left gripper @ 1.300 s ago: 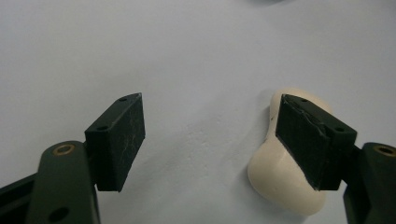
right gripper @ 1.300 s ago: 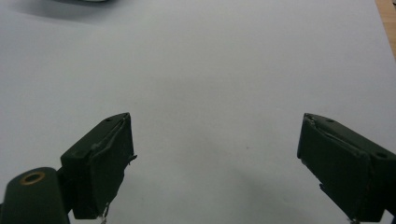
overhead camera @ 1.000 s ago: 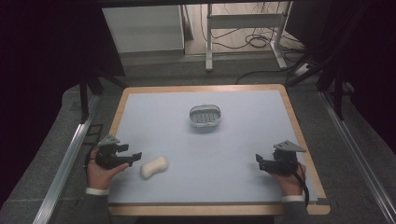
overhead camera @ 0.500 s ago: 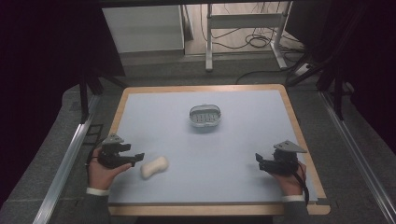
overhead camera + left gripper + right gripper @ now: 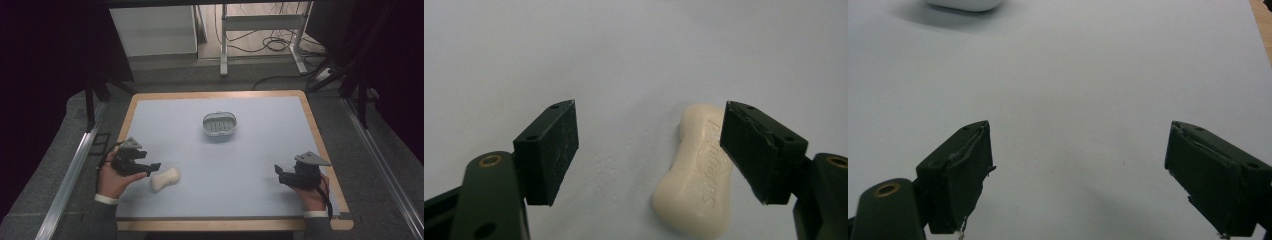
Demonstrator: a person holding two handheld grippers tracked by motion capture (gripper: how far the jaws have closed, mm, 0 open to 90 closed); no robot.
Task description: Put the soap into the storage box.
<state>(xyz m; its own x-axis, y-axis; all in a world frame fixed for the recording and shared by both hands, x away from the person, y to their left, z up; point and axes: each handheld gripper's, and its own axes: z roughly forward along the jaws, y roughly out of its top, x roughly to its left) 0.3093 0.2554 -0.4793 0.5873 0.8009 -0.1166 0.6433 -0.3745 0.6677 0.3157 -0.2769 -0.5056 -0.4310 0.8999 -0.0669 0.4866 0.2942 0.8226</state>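
A cream bar of soap [image 5: 165, 179] lies flat on the pale table top [image 5: 250, 150] near the front left. My left gripper [image 5: 151, 168] stands open just left of it, jaws pointing at it. In the left gripper view the soap [image 5: 696, 172] lies under the right jaw, partly inside the gap, and the left gripper [image 5: 649, 150] touches nothing. A grey soap dish [image 5: 219, 124] sits in the middle toward the back. My right gripper [image 5: 278, 174] stands open at the front right, and in its own view the right gripper [image 5: 1078, 172] has bare table between its jaws.
A wooden rim [image 5: 320, 125] frames the table top. The white edge of the soap dish [image 5: 963, 4] shows at the top of the right gripper view. Beyond the table are a dark floor, metal rails [image 5: 70, 180], desk legs and cables.
My left gripper has crept slightly right toward the soap. The right gripper and the soap dish have not moved.
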